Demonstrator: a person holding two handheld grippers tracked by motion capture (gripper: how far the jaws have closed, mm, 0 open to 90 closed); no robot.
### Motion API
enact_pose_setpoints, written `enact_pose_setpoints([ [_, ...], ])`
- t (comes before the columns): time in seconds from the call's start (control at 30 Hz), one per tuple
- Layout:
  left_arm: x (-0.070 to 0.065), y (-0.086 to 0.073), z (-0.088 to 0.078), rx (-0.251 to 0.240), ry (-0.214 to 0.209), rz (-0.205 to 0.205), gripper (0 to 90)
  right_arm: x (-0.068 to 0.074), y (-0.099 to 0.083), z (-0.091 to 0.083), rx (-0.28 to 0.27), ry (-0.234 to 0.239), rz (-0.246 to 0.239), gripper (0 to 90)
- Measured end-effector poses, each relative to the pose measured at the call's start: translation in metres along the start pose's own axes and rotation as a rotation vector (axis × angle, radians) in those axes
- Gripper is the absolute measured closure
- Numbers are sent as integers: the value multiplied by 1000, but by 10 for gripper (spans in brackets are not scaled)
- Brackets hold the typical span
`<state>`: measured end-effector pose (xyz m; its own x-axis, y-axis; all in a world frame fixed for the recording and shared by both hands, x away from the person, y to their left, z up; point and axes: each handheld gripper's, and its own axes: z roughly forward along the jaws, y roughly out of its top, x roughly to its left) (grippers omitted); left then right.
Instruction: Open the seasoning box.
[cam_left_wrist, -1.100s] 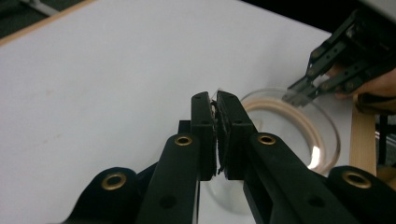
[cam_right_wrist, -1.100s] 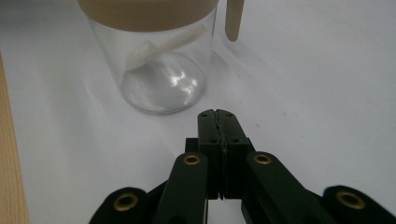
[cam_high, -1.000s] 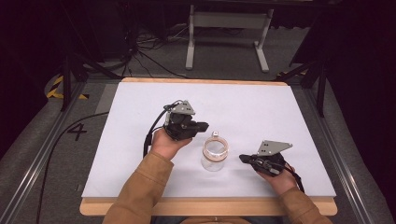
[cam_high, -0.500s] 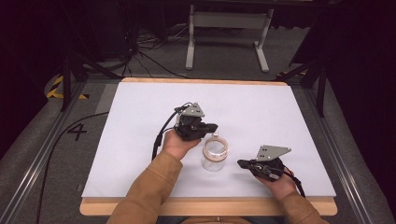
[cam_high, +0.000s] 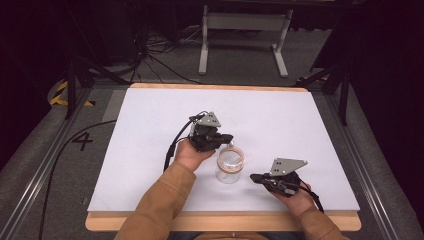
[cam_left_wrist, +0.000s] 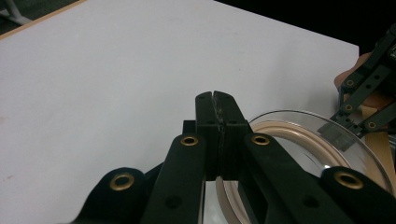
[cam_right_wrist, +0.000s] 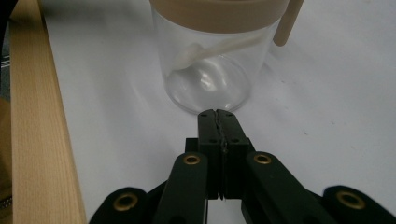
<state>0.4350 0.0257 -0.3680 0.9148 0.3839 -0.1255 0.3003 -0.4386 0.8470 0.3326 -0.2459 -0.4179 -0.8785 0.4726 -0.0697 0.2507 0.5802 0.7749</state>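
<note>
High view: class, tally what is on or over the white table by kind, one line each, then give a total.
Clear jar with a tan rim: 1
Handheld grippers: 2, the left gripper by the jar's rim and the right gripper low beside the jar, both with jaws shut
Total: 3

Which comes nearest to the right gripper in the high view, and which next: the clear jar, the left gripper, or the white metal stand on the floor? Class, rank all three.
From the right gripper:
1. Clear jar, just to its left on the table.
2. Left gripper, beyond the jar, up and to the left.
3. White metal stand, on the floor past the table's far edge.
</note>
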Motion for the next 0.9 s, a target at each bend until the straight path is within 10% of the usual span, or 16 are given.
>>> enact_pose_setpoints([
  [0.9,7,-1,1,-12,-33,-61,897,15,35,-1,-100,57,-29,897],
])
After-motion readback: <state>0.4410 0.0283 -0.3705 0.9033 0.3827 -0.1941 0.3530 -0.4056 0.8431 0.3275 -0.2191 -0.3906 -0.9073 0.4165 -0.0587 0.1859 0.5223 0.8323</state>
